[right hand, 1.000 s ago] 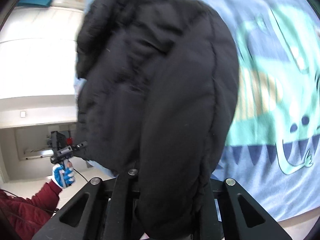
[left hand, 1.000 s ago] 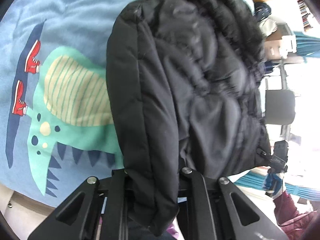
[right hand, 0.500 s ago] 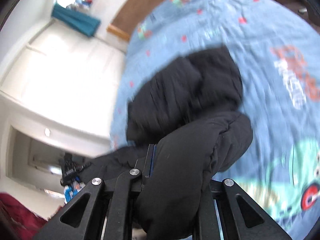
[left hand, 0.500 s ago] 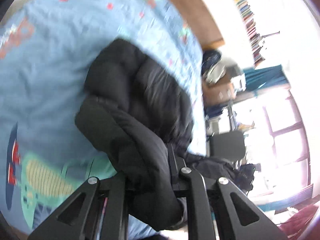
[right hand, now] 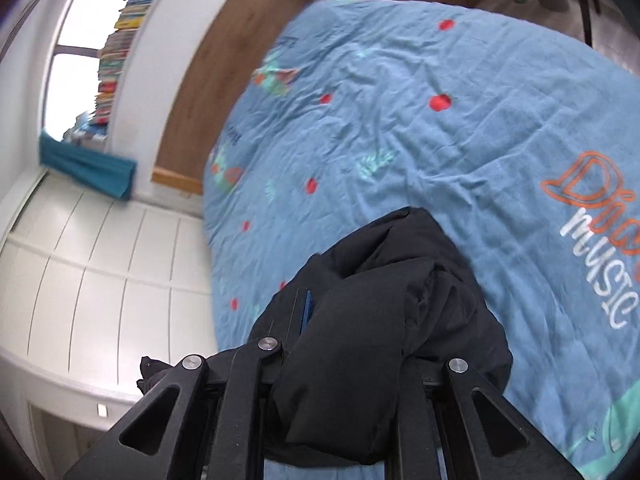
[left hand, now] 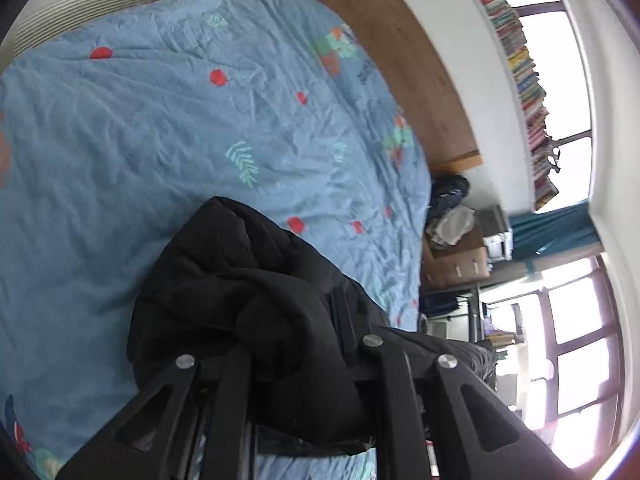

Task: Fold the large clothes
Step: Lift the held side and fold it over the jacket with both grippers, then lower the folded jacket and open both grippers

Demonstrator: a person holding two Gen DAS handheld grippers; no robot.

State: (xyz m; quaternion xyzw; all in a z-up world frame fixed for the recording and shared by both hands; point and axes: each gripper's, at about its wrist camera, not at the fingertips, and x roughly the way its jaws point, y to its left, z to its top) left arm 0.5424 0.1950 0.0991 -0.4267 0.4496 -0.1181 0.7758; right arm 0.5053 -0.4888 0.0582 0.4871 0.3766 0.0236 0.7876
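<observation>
A black padded jacket [left hand: 256, 304] is clamped in both grippers and is bunched over their fingers. The left gripper [left hand: 300, 344] is clenched on a thick fold of it, and the right gripper [right hand: 352, 340] is likewise closed tight on another fold [right hand: 384, 312]; the fingertips themselves are buried in the fabric. The jacket is seen above a blue bedspread [left hand: 160, 120] printed with red dots and leaves. Beyond the garment, a wide stretch of the spread lies bare, up to a wooden headboard [left hand: 404, 60]. In the left wrist view, the bed's far side edge is bordered by a cluttered cardboard box [left hand: 456, 260] and windows. In the right wrist view, the opposite edge is flanked by white panelled cupboards [right hand: 100, 260]. Stacked books [right hand: 116, 52] are lined along a sill.
</observation>
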